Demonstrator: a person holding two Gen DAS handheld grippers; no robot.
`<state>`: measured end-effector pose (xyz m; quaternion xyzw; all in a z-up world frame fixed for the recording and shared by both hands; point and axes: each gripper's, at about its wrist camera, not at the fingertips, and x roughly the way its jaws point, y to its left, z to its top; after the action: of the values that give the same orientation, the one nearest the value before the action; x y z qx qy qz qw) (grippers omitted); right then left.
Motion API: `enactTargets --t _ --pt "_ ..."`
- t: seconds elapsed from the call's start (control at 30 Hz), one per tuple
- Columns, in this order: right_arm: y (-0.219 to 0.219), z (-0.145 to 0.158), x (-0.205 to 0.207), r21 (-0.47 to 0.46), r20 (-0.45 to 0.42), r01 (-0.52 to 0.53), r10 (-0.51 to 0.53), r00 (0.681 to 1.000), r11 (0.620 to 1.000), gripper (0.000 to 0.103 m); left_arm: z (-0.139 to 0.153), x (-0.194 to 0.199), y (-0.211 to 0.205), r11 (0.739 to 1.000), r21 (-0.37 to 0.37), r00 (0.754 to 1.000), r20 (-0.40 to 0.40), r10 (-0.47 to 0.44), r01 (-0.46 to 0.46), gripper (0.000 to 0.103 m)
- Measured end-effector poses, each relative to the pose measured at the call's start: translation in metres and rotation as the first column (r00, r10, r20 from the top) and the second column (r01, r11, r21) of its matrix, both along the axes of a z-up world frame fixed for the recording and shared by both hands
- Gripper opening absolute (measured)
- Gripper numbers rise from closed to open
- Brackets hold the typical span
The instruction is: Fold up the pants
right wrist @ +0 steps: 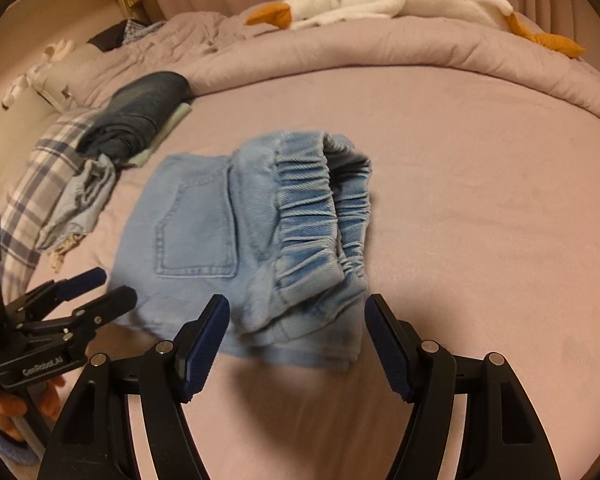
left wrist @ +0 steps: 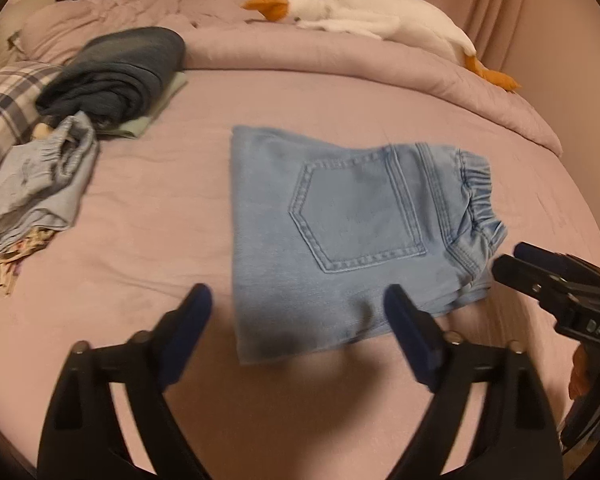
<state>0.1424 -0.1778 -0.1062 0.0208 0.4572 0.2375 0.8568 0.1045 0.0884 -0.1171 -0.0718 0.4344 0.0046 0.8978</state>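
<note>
Left gripper (left wrist: 298,312) and right gripper (right wrist: 298,322): jaws apart, holding nothing. Light denim pants (left wrist: 340,232) folded, flat on bed (left wrist: 160,240).

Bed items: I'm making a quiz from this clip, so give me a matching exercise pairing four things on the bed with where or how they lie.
Column one:
1. light blue jeans
2. dark denim pile
3. plush goose
4. crumpled pale blue garment

Column two:
A. stretched along the rolled-back comforter at the far side
B. folded flat mid-bed, back pocket up
C. unfolded heap near the plaid pillow
D. stacked on a pale green fabric

Pairs: 1-B, 2-D, 3-A, 4-C
</note>
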Motion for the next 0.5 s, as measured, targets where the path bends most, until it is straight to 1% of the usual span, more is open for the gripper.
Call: enactTargets --t 0.1,0.13,0.17,0.2,0.3,0.43,0.5 --pt "-0.001 0.012 -0.009 0.004 0.033 -0.009 0.009 0.999 1.0 0.07 0.012 -0.009 -0.001 1.0 -0.005 1.0 0.021 0.006 -0.006 0.09" --pt "-0.002 0.016 -0.012 0.006 0.044 -0.014 0.014 0.999 1.0 0.07 0.017 -0.012 -0.002 1.0 0.003 1.0 0.027 0.012 -0.012 0.097" --pt "-0.002 0.021 -0.015 0.005 0.056 -0.018 0.018 0.998 1.0 0.07 0.023 -0.016 -0.003 1.0 0.015 0.999 0.033 0.021 -0.021 0.101" --pt "-0.001 0.025 -0.019 0.004 0.069 -0.022 0.022 0.997 1.0 0.07 0.026 -0.02 -0.005 0.999 0.022 0.999 0.041 0.027 -0.028 0.102" --pt "-0.002 0.039 -0.028 0.003 0.102 -0.029 0.028 0.994 1.0 0.07 0.043 -0.034 -0.009 0.998 0.047 0.996 0.079 0.036 -0.04 0.102" --pt "-0.004 0.054 -0.038 -0.006 0.132 -0.027 0.028 0.991 1.0 0.07 0.061 -0.049 -0.014 0.995 0.082 0.993 0.106 0.045 -0.053 0.102" --pt "-0.005 0.063 -0.044 -0.009 0.149 -0.026 0.027 0.988 1.0 0.07 0.07 -0.06 -0.018 0.996 0.078 0.991 0.133 0.036 -0.046 0.102"
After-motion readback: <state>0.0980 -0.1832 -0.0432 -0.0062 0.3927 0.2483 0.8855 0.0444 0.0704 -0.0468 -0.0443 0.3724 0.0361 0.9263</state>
